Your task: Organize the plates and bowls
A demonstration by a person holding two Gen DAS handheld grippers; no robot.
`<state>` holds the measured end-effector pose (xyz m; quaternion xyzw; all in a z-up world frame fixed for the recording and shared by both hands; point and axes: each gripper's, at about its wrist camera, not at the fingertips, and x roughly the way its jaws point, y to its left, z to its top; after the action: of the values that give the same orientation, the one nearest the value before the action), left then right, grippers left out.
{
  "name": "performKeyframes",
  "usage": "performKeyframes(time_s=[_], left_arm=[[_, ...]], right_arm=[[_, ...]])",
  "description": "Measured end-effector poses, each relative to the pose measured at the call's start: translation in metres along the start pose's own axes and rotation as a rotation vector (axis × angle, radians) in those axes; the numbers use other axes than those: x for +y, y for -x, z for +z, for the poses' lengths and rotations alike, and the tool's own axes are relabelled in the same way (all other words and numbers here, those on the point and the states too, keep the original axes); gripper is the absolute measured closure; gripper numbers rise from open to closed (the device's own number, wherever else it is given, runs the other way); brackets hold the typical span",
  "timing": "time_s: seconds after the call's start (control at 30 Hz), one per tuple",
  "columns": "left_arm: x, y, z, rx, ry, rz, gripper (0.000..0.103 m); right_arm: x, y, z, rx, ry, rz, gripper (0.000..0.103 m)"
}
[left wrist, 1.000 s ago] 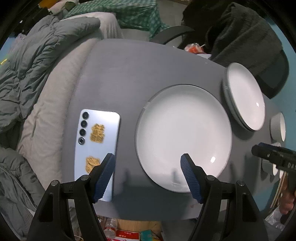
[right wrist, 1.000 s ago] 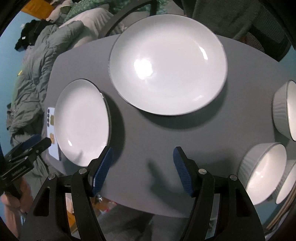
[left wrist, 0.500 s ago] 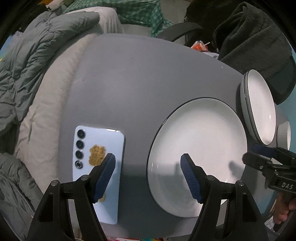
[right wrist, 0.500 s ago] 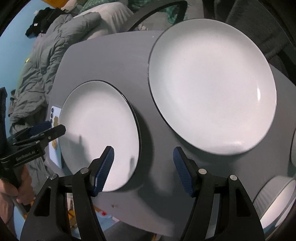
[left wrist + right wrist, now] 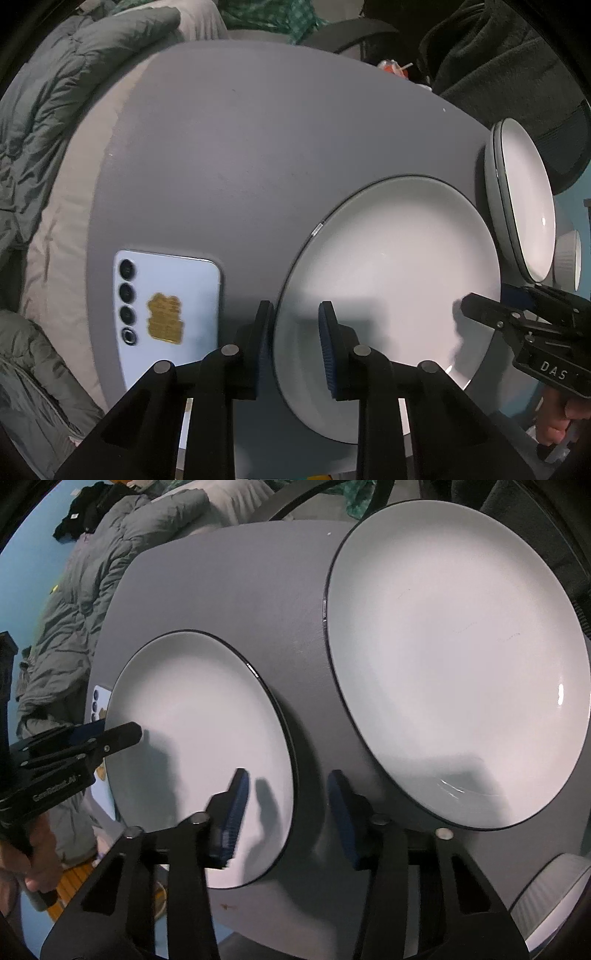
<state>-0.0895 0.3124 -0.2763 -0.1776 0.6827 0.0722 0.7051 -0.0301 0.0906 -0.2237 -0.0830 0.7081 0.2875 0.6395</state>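
A white plate with a dark rim (image 5: 399,266) lies on the grey table (image 5: 240,147). My left gripper (image 5: 295,332) straddles its left rim, one finger outside and one over the plate. Its jaws are closing and the pads stand apart from the rim. My right gripper (image 5: 288,808) straddles the same plate's (image 5: 192,738) right rim, its jaws also closing, pads clear of it. Each gripper shows in the other's view: the right gripper (image 5: 480,306), the left gripper (image 5: 122,734). A larger white plate (image 5: 454,657) lies to the right, also seen as the plate (image 5: 524,199) at the edge.
A pale blue phone (image 5: 166,306) lies face down left of the plate. White ribbed bowls (image 5: 546,897) sit at the table's right end. Grey bedding (image 5: 48,147) and a dark garment on a chair (image 5: 498,74) surround the table. A hand (image 5: 33,860) holds the left gripper.
Both grippers came down onto the smaller plate, the right one sliding left to its right rim. Both pairs of jaws narrowed from wide open to around the rim.
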Motion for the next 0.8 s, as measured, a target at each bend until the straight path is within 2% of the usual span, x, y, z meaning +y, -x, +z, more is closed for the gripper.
performKeyframes(time_s=[0.03, 0.2, 0.47, 0.63, 0.8], left_arm=[[0.0, 0.0, -0.001, -0.003, 0.0, 0.002, 0.078], [0.005, 0.0, -0.005, -0.001, 0.013, -0.005, 0.08], [-0.008, -0.001, -0.013, 0.001, -0.006, 0.007, 0.081], [-0.022, -0.005, -0.035, 0.02, 0.001, -0.018, 0.081], [-0.044, -0.008, -0.06, 0.028, -0.04, -0.03, 0.081]], right_arm=[[0.001, -0.001, 0.001, 0.003, 0.002, 0.0, 0.063], [0.006, -0.009, 0.004, 0.031, 0.009, 0.009, 0.083], [0.001, -0.009, 0.001, 0.046, -0.011, 0.029, 0.086], [-0.004, -0.007, -0.012, 0.058, -0.003, 0.02, 0.086], [-0.021, -0.001, -0.032, 0.064, -0.019, 0.02, 0.086]])
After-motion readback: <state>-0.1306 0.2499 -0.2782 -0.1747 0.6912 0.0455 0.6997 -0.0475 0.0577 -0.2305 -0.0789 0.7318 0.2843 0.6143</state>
